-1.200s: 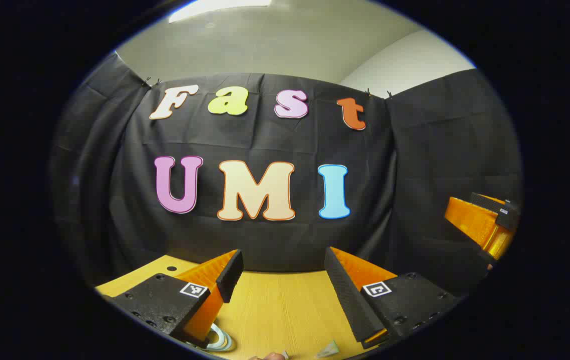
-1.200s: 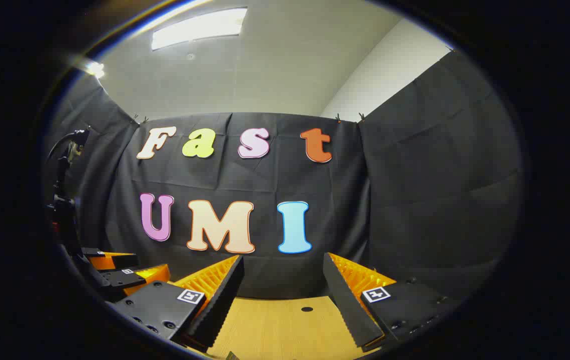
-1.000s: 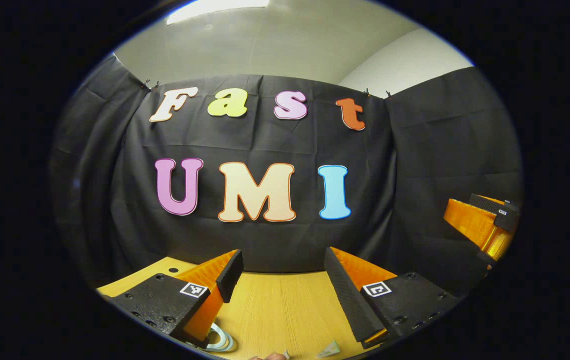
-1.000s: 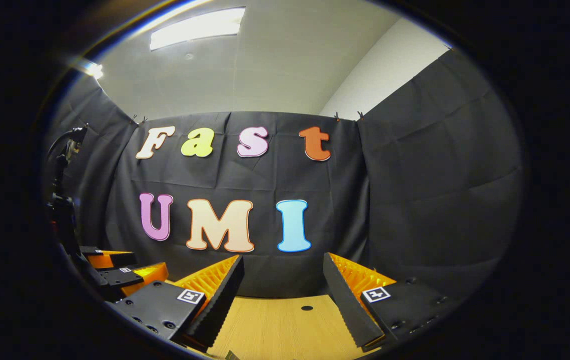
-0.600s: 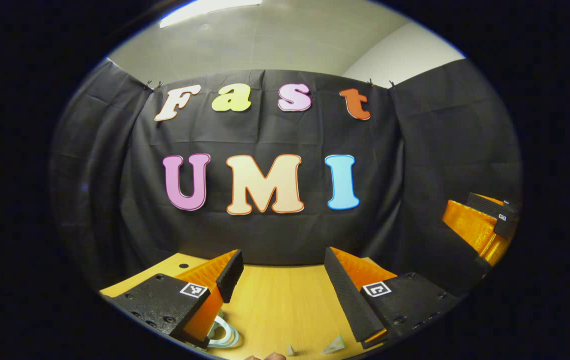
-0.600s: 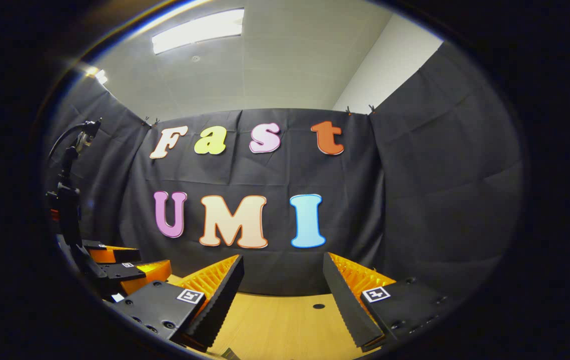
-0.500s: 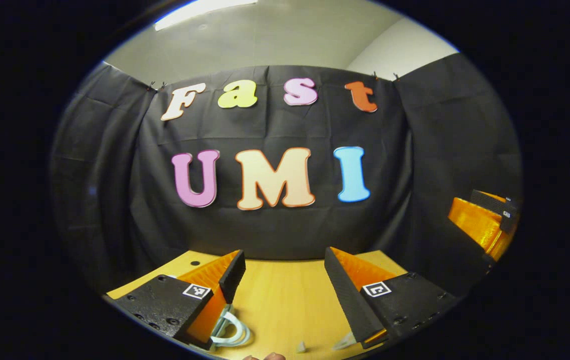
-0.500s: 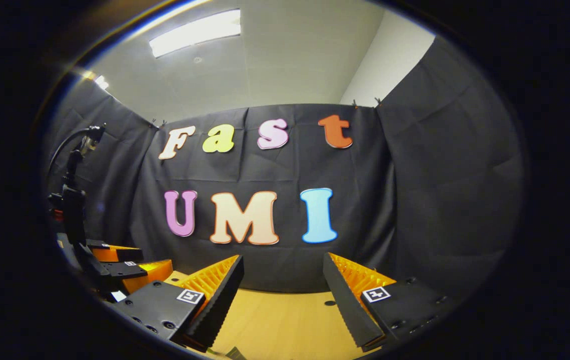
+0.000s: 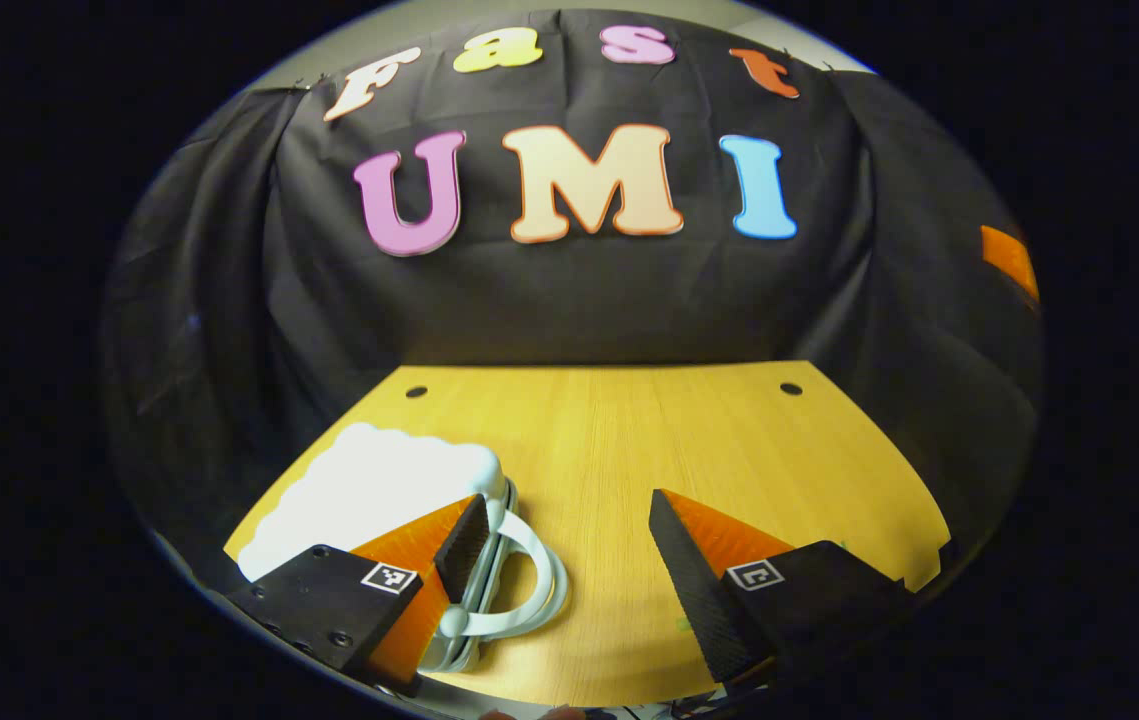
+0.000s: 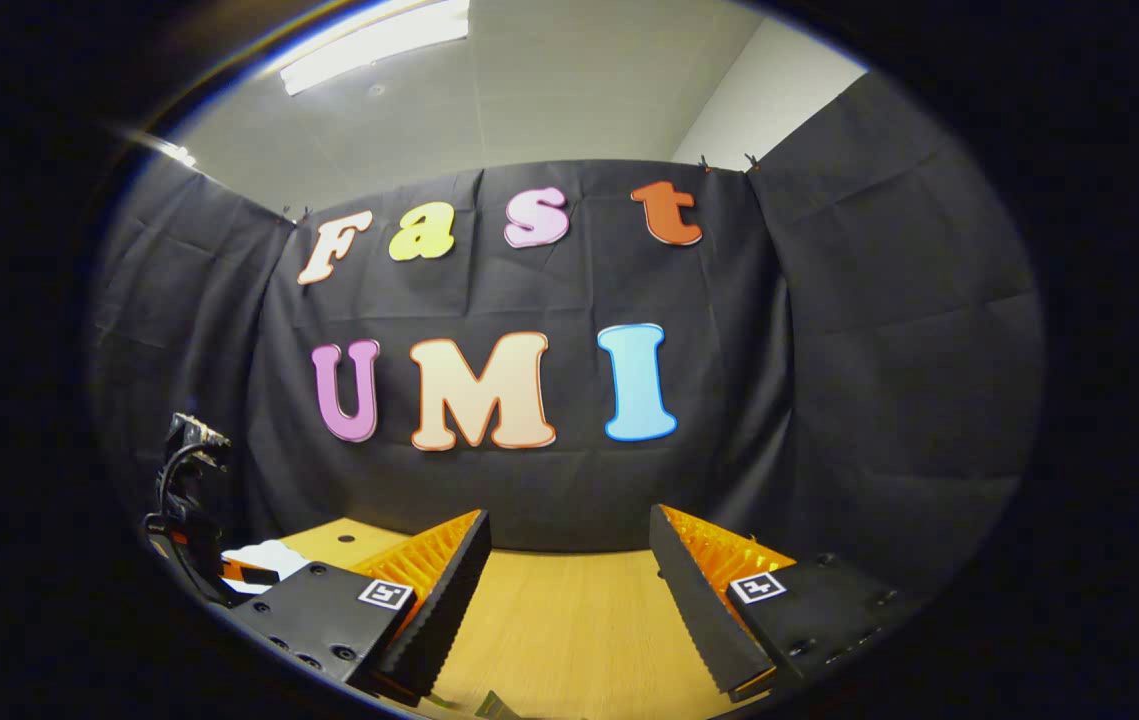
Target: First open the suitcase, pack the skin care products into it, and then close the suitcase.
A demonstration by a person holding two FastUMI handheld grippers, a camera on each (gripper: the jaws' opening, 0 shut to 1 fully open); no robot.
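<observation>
While the left gripper [image 9: 564, 545] hangs over the table [image 9: 629, 440] with fingers spread wide and empty, a white case [image 9: 369, 490] lies shut at its left finger — handle [image 9: 529, 590] between them. Right gripper [image 10: 569, 575] — likewise wide open, empty.

Black cloth wall [image 10: 829, 330], wooden table [image 9: 629, 440], ceiling light [image 10: 369, 35].

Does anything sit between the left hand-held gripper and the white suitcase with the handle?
Nothing visible does. The left hand-held gripper is open just above the wooden table, and the white suitcase lies right beside one finger.
</observation>
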